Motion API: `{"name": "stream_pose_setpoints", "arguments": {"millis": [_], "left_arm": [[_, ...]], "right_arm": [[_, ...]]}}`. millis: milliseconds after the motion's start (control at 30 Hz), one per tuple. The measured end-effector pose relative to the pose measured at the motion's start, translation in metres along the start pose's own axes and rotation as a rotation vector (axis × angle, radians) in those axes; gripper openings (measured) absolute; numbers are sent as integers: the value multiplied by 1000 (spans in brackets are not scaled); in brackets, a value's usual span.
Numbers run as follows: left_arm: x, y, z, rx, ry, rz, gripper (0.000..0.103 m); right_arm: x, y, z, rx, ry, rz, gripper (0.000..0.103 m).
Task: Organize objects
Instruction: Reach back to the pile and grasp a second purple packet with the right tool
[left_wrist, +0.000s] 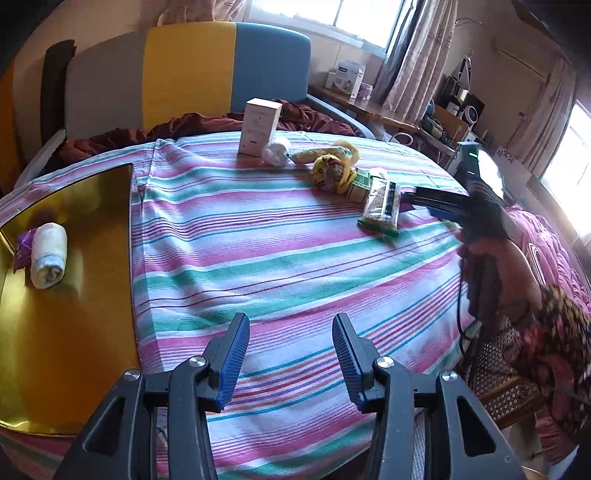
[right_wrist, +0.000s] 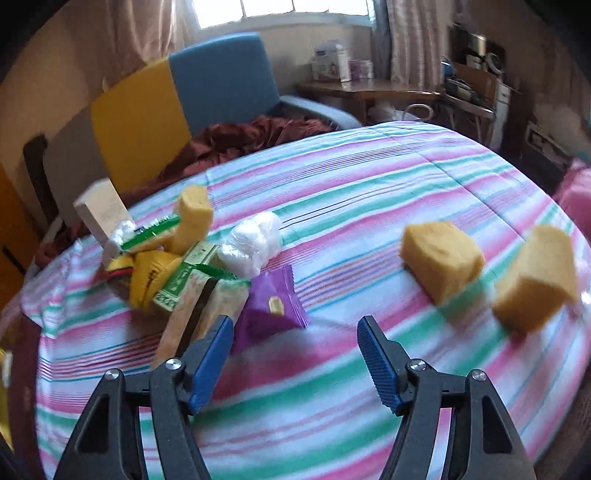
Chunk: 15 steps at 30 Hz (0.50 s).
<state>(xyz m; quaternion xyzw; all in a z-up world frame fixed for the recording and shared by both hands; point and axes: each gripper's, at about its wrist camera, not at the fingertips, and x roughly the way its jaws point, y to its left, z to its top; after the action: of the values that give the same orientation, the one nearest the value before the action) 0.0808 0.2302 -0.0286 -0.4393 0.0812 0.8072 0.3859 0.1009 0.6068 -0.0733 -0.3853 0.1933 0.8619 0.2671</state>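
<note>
Your left tool hangs over the striped cloth with its blue pads spread apart and nothing between them. Take the gold tray as your landmark: it lies on the cloth's left edge, and inside it, toward its far left side, a rolled white towel rests touching a purple packet. Well to the right of the tray, toward the far side of the surface, a white box stands upright; just beside the box on the side away from the tray sits a crumpled white plastic bag, then a yellow plush toy and a green-edged snack packet farther right again. Your right tool is also spread wide and holds nothing; from the left wrist view it shows reaching in beside the snack packet. In the right wrist view, blurred by motion, another purple pouch lies on the cloth just ahead of the left pad, close to a pile holding the plush toy, a small green box and a white plastic bundle. Two yellow sponge blocks sit near each other, well apart from that pile on its right.
</note>
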Motion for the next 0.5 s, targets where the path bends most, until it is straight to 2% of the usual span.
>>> {"name": "stream_pose_setpoints", "arguments": {"millis": [133,233,300,333,367,400,500], "left_arm": [[-1,-2,0,4,0,1,47],[3,-4,2,5,10,0,47],[6,-7,4,10,21,-1,47],[8,-8,5,14,23,-1,47],[11,-10,7,20,27,-1,47],[12,-12,8,24,29,-2,47],[20,-19,14,40,40,-16,47]], "right_arm": [[27,11,8,-47,54,27,70],[39,14,7,-56,58,30,71],[41,18,5,-88,28,18,68],[42,19,4,-99,23,23,60],[41,20,4,-99,16,29,45],[39,20,3,-99,10,40,38],[36,16,0,-90,-2,45,36]]}}
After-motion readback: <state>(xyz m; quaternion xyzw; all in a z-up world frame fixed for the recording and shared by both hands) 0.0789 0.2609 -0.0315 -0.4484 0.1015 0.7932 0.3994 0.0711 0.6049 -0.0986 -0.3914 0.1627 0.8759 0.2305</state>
